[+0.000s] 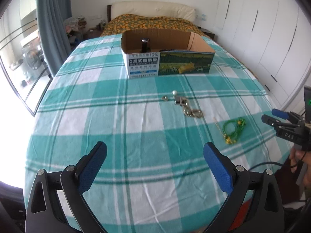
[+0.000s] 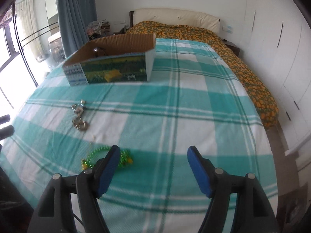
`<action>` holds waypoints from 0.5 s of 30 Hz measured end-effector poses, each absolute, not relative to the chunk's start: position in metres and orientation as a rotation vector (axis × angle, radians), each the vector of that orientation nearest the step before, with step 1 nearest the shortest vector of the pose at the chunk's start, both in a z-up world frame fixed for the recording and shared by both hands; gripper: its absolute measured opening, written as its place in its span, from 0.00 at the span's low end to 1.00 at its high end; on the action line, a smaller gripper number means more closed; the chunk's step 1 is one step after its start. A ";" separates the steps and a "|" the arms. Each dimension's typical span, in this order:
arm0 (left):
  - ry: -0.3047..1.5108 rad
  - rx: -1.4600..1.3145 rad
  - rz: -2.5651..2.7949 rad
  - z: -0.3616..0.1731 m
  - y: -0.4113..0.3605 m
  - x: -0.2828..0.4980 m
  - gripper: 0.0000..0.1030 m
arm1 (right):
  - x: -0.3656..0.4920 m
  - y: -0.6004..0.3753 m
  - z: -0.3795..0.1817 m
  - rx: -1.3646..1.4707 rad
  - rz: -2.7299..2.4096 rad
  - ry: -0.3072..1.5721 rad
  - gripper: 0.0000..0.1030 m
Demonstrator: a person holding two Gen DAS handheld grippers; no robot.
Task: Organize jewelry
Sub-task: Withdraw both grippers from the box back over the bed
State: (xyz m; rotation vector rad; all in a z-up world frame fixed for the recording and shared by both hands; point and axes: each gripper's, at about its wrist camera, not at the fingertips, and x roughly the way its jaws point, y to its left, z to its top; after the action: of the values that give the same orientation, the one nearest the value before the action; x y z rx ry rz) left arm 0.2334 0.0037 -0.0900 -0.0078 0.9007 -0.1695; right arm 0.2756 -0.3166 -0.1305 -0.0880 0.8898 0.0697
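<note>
Nearest in the left wrist view, the left gripper point(image 1: 155, 151) hangs over the checked tablecloth point(image 1: 116, 128) with its blue fingers wide apart and nothing between them. The right gripper point(image 2: 152, 155) is likewise spread and empty; it sits low over the counter, and its left finger partly covers the green beaded bracelet point(image 2: 124, 158), which lies just beside that finger, not between the two.

From the left camera the same bracelet point(image 1: 234, 130) lies flat on the cloth, a thin gold pin touching its near edge. A little farther on, a tangle of silver-coloured chain jewelry point(image 1: 187, 106) rests in the open, with a small ring point(image 1: 165, 97) and a pearl-like piece point(image 1: 174, 92) just beyond it.

Farthest stands the open cardboard box point(image 1: 167, 63), upright, flaps gone. Inside it a dark stand with a rounded top point(image 1: 145, 44) rises near the left wall, and a low dark string of beads, possibly a necklace though the view is too blurred to be sure, lies along the front wall.

So the sorting looks barely half done: something is already boxed, while the bracelet, chain and small pieces remain out on the cloth. The bracelet seems the likely next pick for the right gripper.
</note>
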 end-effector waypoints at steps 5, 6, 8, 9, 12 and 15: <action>0.909 -0.046 -0.156 -0.131 -0.008 0.221 0.98 | 0.246 -0.322 -0.164 -0.034 0.047 0.940 0.71; 0.894 -0.044 -0.142 -0.139 -0.008 0.221 0.98 | 0.242 -0.319 -0.168 -0.025 0.054 0.935 0.71; 0.881 -0.043 -0.121 -0.153 -0.009 0.225 0.98 | 0.236 -0.312 -0.173 -0.011 0.078 0.917 0.71; 0.882 -0.049 -0.121 -0.159 -0.009 0.228 0.98 | 0.233 -0.307 -0.176 -0.008 0.088 0.905 0.71; 0.885 -0.071 -0.117 -0.171 -0.009 0.235 0.98 | 0.228 -0.295 -0.183 -0.042 0.083 0.871 0.71; 0.907 -0.058 -0.106 -0.180 -0.009 0.241 0.98 | 0.225 -0.286 -0.186 -0.074 0.071 0.842 0.72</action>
State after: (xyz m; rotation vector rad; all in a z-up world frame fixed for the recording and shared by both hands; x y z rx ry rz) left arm 0.2414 -0.0091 -0.1797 -0.0583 0.9069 -0.1059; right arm 0.2247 -0.2865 -0.1857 -0.0740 0.8425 0.0715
